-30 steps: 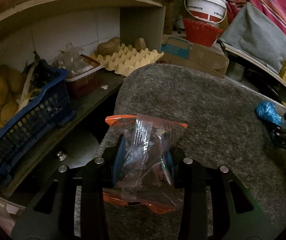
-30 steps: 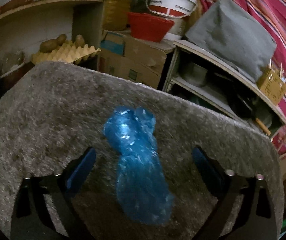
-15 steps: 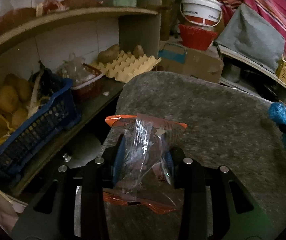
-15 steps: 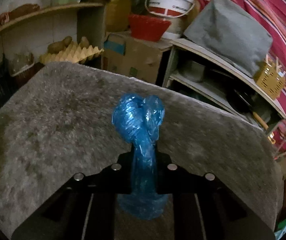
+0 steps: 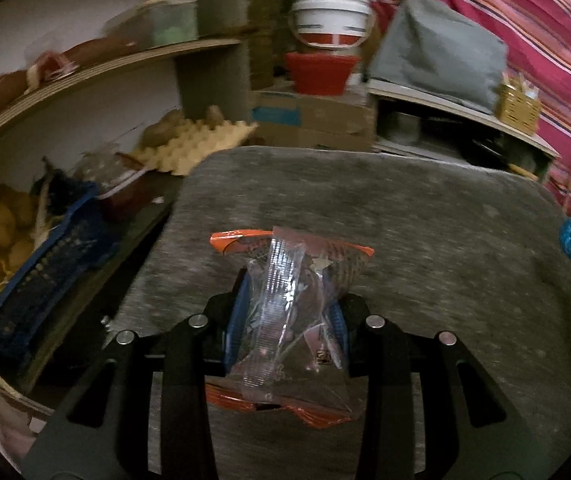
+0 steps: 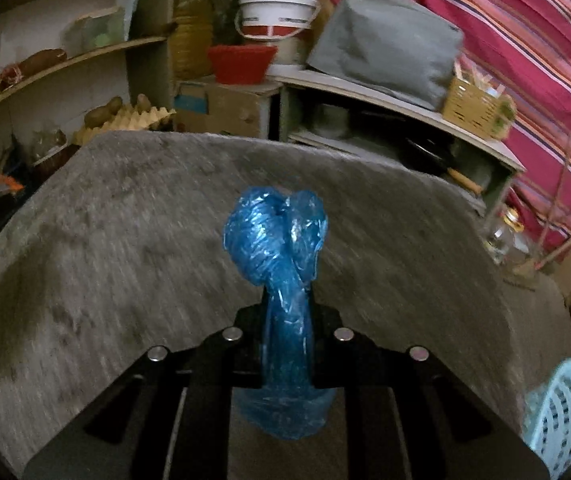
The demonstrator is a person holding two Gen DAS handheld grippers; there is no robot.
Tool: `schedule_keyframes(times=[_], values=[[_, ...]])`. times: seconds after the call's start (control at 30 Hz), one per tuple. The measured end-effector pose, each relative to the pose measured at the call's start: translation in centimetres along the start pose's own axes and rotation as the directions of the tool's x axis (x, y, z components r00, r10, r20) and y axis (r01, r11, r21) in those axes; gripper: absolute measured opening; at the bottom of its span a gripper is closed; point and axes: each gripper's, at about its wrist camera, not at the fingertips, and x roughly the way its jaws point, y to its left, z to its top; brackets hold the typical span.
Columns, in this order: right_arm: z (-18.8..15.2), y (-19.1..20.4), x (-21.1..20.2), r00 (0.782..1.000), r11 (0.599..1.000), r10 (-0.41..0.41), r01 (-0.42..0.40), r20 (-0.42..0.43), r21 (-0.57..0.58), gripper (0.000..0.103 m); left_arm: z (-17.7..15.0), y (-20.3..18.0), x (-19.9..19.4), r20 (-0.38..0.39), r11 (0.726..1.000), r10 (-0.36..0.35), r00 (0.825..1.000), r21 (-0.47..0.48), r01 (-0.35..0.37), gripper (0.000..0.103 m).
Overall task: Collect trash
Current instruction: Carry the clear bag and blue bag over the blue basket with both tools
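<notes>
Right, both my tools are loaded. My left gripper (image 5: 291,312) is pressed together on a clear wrapper with orange edges (image 5: 285,312); my right gripper (image 6: 287,320) is pinched onto a twisted blue plastic bag (image 6: 281,256).

What worries me most is the blue bag. My fingers have it only by its narrow twisted neck, with the knotted bulk standing ahead of the tips and a loose tail hanging below them. Thin film like that looks slippery, so I judge a quick swing could let it slide out through the pinch. The wrapper seems the lesser risk, but it is crinkly and light, and most of it sticks out ahead of and below my left fingers, so it could snag on the grey felt-covered surface (image 5: 405,216) under me or twist loose. The pictures are blurred and the room is dim and crowded, so I could also clip the shelf clutter to my left, where a blue crate (image 5: 45,272) and an egg tray (image 5: 201,142) sit.

As for where things lie: the wrapper is dead centre between my left fingers, above the grey surface. The blue bag is centred between my right fingers, also above that surface. Low and to the right of my right tool is a pale blue perforated basket (image 6: 561,412); I guess that is where this trash belongs, though I cannot be sure.
</notes>
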Motion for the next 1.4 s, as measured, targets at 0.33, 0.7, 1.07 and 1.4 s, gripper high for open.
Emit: schedule_keyframes(times=[0.33, 0.7, 1.07, 1.4], values=[[-6.0, -9.7, -4.6, 0.993, 0.982, -0.12, 0.118, 0.008, 0.146, 0.014, -1.1, -9.2, -1.0, 0.013, 0.991, -0.108, 0.994, 0.079, 0.107, 0.035], [-7.7, -17.3, -9.2, 0.979, 0.952, -0.188, 0.16, 0.084, 0.259, 0.013, -2.3, -20.8, -6.4, 0.071, 0.958, -0.181, 0.981, 0.24, 0.159, 0.035], [-12.6, -27.6, -12.4, 0.943, 0.87, -0.333, 0.297, 0.025, 0.393, 0.014, -3.7, -35.7, -10.7, 0.056, 0.866, -0.401, 0.914, 0.349, 0.359, 0.036], [-16.3, -32.6, -13.7, 0.929, 0.815, -0.367, 0.342, -0.041, 0.468, 0.013, -6.4, -47.5, -12.6, -0.005, 0.757, -0.539, 0.843, 0.437, 0.486, 0.038]])
